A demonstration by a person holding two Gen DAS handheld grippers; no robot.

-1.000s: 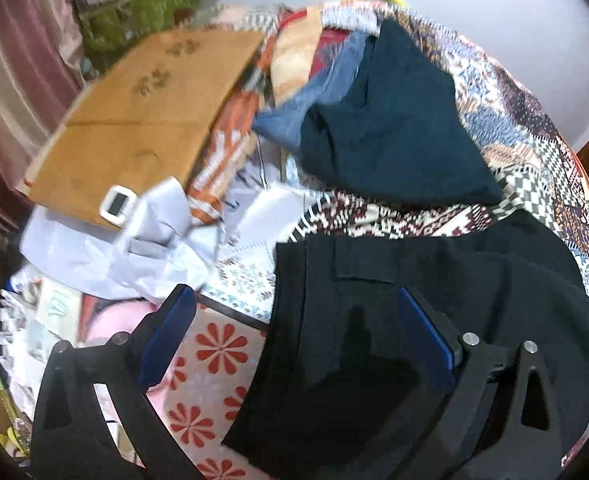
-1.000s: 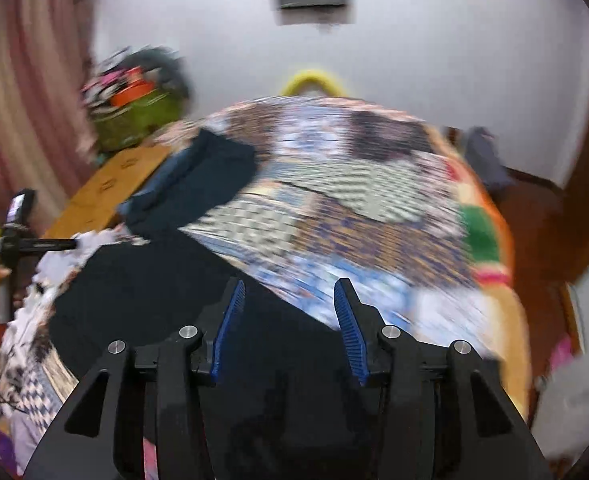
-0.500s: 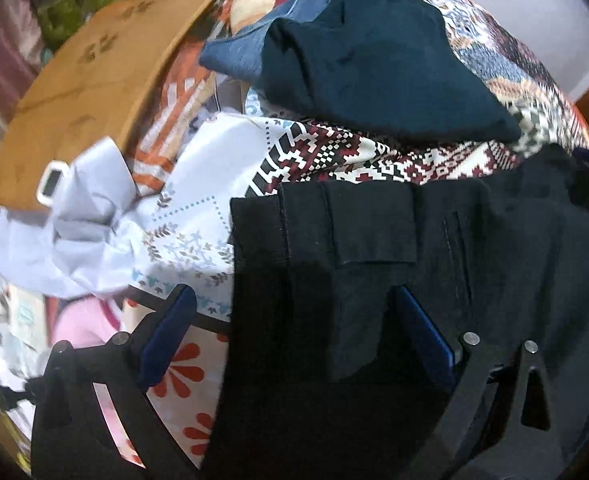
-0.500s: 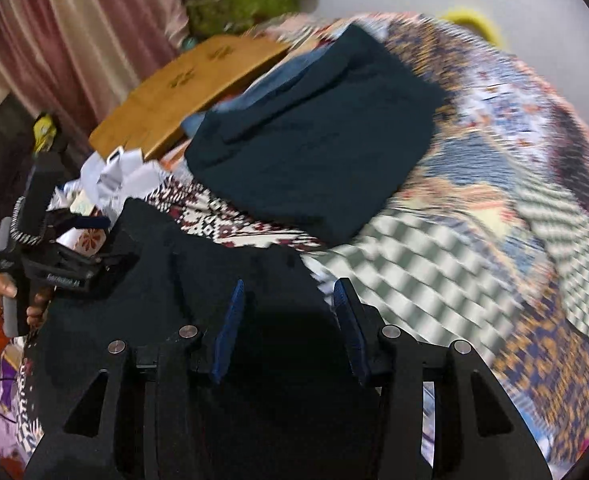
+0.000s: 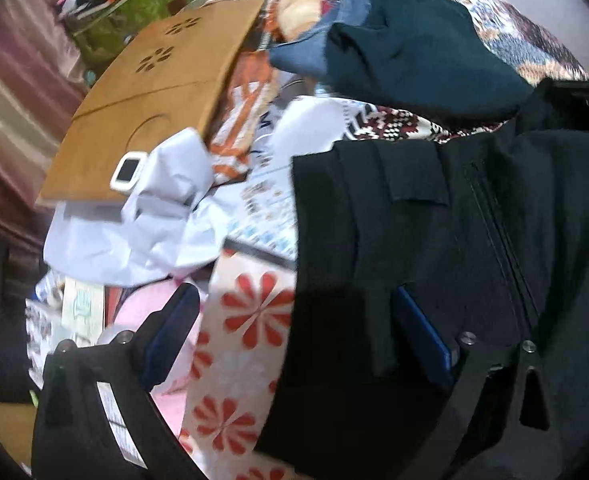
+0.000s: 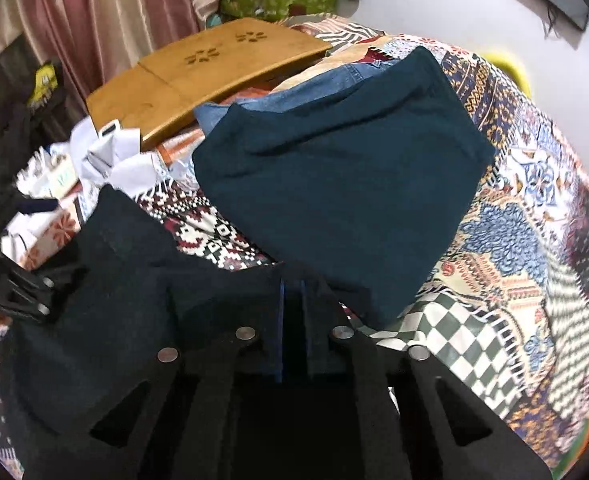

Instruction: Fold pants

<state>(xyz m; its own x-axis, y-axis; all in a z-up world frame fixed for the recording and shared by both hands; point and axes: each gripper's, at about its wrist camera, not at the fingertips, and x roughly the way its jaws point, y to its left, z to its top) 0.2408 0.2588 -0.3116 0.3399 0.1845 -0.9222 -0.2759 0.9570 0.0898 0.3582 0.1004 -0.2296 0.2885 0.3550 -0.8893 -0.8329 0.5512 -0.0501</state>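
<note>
Since before, right gripper [image 6: 292, 304] has just closed, pinching black pants [image 6: 126, 300]; left gripper [image 5: 294, 332] stays spread.

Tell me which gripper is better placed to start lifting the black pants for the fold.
Right. The right gripper has just been closing, its jaws now pinched on the black pants at the waistband. The left gripper is open, straddling the pants' left edge without gripping.

The black pants [image 5: 474, 260] are cut off by the lower and right edges of the left wrist view. The tips of the right claw [image 6: 292, 292] are buried in their dark cloth. The left claw [image 6: 22, 292] is cropped at the frame's left edge, its jaws unreadable there.
</note>
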